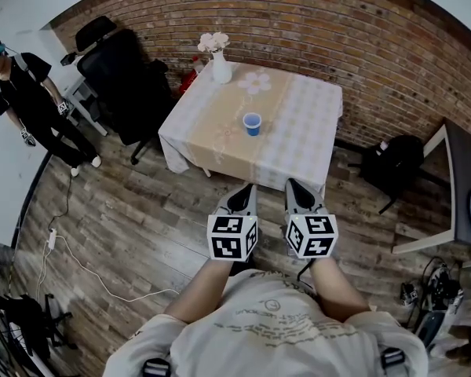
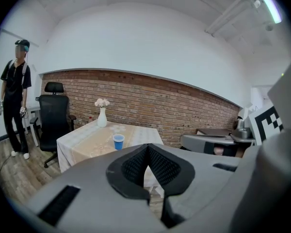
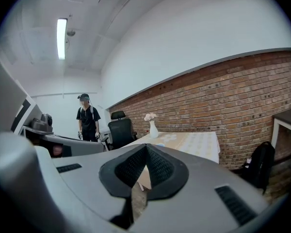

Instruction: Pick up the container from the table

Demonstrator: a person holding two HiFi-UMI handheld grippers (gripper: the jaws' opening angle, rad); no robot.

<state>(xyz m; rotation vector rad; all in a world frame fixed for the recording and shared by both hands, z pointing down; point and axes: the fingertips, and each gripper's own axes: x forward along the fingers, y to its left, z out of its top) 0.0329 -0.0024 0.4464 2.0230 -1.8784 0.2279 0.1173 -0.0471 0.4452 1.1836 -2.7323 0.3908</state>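
Note:
The container is a small blue cup (image 1: 252,123) that stands upright near the middle of a square table (image 1: 306,124) with a pale checked cloth. In the left gripper view the blue cup (image 2: 118,141) shows just left of my jaws. A white vase (image 1: 220,67) with pale flowers stands at the table's far left corner. My left gripper (image 1: 243,196) and right gripper (image 1: 298,192) hover side by side over the wooden floor, short of the table's near edge, both pointing at it. Each has its jaws shut with nothing between them. In the right gripper view my jaws hide the cup.
A person in black (image 1: 31,104) stands at the far left beside a black office chair (image 1: 122,77). A black backpack (image 1: 392,163) lies on the floor right of the table, near a dark desk (image 1: 463,187). A white cable (image 1: 86,265) runs over the floor. A brick wall (image 1: 337,22) stands behind the table.

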